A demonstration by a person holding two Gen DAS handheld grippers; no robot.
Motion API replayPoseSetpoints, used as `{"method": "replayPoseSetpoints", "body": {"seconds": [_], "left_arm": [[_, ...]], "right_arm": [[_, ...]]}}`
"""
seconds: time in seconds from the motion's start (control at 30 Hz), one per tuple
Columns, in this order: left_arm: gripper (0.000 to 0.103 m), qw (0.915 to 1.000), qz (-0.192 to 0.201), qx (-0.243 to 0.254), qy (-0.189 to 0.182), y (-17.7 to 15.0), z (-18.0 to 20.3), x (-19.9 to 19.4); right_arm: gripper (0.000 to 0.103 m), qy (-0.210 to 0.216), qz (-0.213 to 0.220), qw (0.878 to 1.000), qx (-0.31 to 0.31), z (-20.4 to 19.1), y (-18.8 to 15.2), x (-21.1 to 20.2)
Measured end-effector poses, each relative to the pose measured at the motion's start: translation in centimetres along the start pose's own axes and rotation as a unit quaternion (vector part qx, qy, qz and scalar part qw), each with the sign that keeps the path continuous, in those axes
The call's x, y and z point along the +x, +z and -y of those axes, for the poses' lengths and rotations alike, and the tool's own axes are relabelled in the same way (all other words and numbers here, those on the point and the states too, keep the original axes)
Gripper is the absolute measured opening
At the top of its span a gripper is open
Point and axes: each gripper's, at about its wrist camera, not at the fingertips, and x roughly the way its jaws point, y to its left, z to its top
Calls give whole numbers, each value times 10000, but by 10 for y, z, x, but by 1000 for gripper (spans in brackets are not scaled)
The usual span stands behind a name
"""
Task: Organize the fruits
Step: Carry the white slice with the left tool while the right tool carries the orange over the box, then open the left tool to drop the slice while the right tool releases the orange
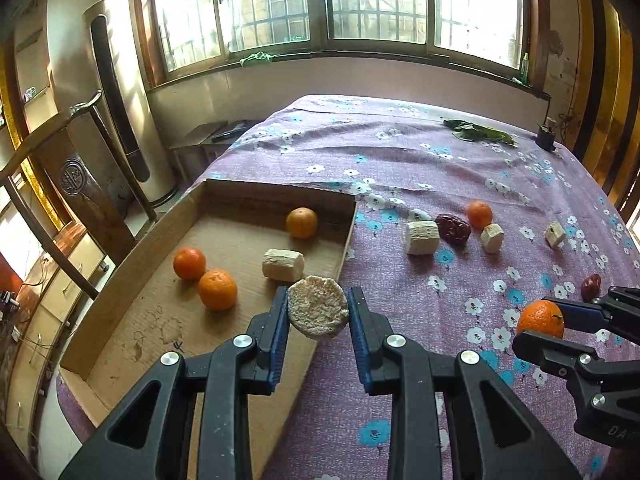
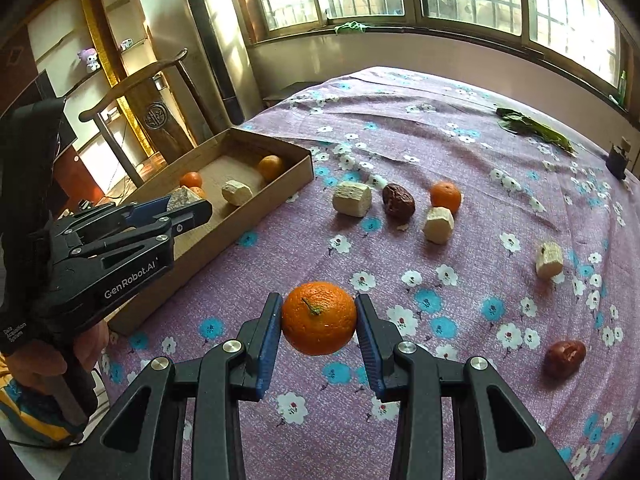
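My left gripper (image 1: 318, 312) is shut on a pale sugarcane chunk (image 1: 318, 307) and holds it above the near right edge of the cardboard box (image 1: 348, 232). The box holds three oranges (image 1: 218, 290) and one pale chunk (image 1: 283, 265). My right gripper (image 2: 319, 320) is shut on an orange (image 2: 319, 319) above the flowered cloth; it also shows in the left wrist view (image 1: 540, 320). On the cloth lie another orange (image 2: 445, 195), pale chunks (image 2: 352, 199), and two red dates (image 2: 398, 199) (image 2: 564, 356).
The table wears a purple flowered cloth (image 2: 400, 120). Green leaves (image 2: 536, 126) and a small dark object (image 2: 618, 160) lie at the far right. A wooden chair (image 2: 160, 92) and a tall floor-standing unit (image 2: 212, 40) stand left of the table.
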Motion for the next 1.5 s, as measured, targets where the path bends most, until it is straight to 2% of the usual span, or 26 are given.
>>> {"method": "replayPoseSetpoints", "body": {"seconds": [0.47,0.77,0.97,1.17,1.5], "left_arm": [[28,9981,-88,-374,489,15,-82,8],[28,9950,-477,-706,516,15,-123,39],[28,9929,-720,-845,422,13,-134,57],[28,9921,-949,-738,352,10,-132,66],[28,9896,-1160,-683,510,9,-131,77]], "right_arm": [[40,417,-51,9970,-654,-60,48,39],[40,629,-255,9924,-1029,-94,74,77],[40,719,-501,9894,-1155,-105,81,106],[40,773,-778,9860,-1258,-112,82,133],[41,778,-1090,9820,-1333,-114,80,161]]}}
